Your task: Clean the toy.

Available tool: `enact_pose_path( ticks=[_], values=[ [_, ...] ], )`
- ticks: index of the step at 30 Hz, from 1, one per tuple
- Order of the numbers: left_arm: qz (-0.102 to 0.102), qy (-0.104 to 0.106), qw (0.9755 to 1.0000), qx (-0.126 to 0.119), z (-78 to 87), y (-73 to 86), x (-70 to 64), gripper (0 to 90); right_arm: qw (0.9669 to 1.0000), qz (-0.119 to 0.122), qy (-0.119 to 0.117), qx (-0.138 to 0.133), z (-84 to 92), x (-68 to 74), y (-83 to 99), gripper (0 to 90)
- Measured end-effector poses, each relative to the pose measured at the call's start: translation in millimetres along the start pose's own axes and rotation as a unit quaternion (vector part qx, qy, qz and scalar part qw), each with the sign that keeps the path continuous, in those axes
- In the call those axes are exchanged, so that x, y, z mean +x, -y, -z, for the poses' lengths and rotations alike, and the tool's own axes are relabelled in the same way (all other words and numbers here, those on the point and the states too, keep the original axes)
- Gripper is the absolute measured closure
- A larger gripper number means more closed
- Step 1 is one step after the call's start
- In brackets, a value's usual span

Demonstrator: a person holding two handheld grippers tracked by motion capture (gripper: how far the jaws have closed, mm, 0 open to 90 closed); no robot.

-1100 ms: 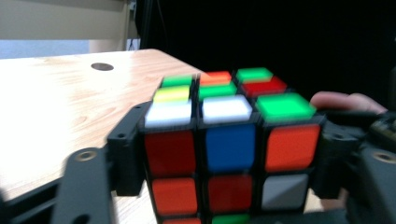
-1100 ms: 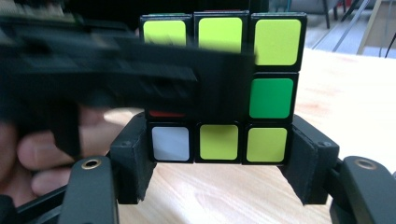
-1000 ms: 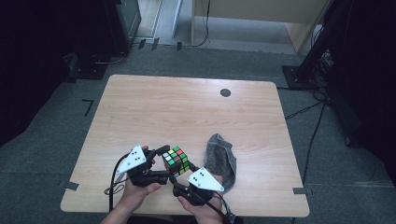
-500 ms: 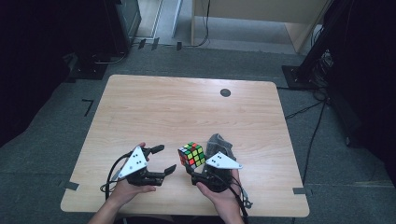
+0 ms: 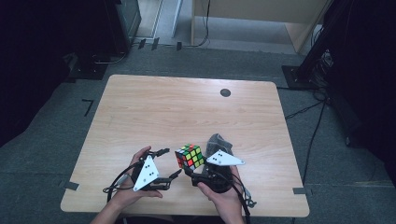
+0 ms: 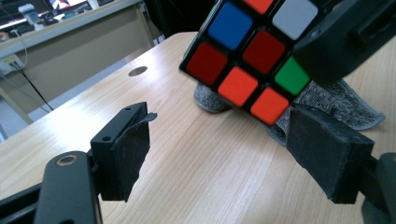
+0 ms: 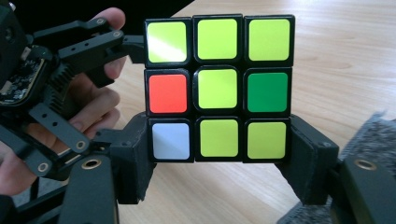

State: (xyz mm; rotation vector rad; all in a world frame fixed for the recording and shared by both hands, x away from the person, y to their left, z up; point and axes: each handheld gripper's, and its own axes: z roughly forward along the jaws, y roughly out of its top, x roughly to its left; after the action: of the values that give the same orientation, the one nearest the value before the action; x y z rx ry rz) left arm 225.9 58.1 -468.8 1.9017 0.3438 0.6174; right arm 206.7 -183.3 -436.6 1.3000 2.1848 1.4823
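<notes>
Lifting the cube (image 5: 190, 156) clear of the worktop (image 5: 187, 107), your right hand-held gripper (image 5: 195, 171) now carries it alone; a second ago both hand-held grippers crowded it. Your left hand-held gripper (image 5: 164, 164) has drawn back to the cube's left and stands spread, nothing between its pads. That suggests a re-grip or a layer turn comes next. Pinched at its bottom layer (image 7: 217, 139) between the right pads, the cube shows a mostly yellow-green face with one orange, one green and one white tile. A grey cloth (image 6: 345, 100) lies just behind it.
</notes>
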Motion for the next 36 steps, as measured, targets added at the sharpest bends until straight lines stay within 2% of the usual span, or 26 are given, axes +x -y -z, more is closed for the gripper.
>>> enact_pose_path(
  ticks=[2, 6, 12, 20, 23, 25, 28, 33, 36],
  values=[
    [-0.008, -0.002, 1.0000, 0.002, -0.1, 0.2, -1.3, 21.8, 1.0000, -0.002, 0.001, 0.001, -0.6, 0.6, 0.0, 34.2],
    [-0.021, -0.007, 0.9997, 0.004, -1.8, 0.7, -4.3, 22.1, 0.9997, -0.018, -0.014, -0.002, 0.5, -0.8, -0.6, 34.2],
    [-0.048, -0.011, 0.9988, 0.007, -4.9, 1.3, -10.9, 22.9, 0.9992, -0.026, -0.026, 0.014, -2.3, 0.2, 0.3, 34.2],
    [-0.095, -0.017, 0.9951, 0.021, -8.3, 3.9, -18.0, 24.7, 0.9974, -0.028, -0.051, 0.042, -6.8, 0.8, 0.7, 34.2],
    [-0.105, -0.014, 0.9942, 0.021, -6.7, 5.1, -19.0, 30.7, 0.9964, -0.028, -0.057, 0.056, -11.0, 2.6, 2.1, 34.1],
    [-0.111, -0.014, 0.9934, 0.022, -5.4, 6.1, -19.2, 32.8, 0.9957, -0.036, -0.064, 0.058, -12.5, 1.3, 2.9, 33.9],
    [-0.102, -0.014, 0.9945, 0.018, -3.2, 4.9, -18.0, 33.6, 0.9950, -0.048, -0.077, 0.042, -11.4, -2.5, 3.6, 32.2],
    [-0.074, -0.009, 0.9971, 0.016, -0.9, 3.5, -12.5, 33.9, 0.9957, -0.055, -0.072, 0.019, -4.9, -5.8, 1.2, 20.0],
    [-0.059, -0.008, 0.9981, 0.018, -0.2, 4.4, -9.4, 33.9, 0.9954, -0.056, -0.078, -0.002, 1.0, -11.1, -0.1, 17.3]
  ],
)
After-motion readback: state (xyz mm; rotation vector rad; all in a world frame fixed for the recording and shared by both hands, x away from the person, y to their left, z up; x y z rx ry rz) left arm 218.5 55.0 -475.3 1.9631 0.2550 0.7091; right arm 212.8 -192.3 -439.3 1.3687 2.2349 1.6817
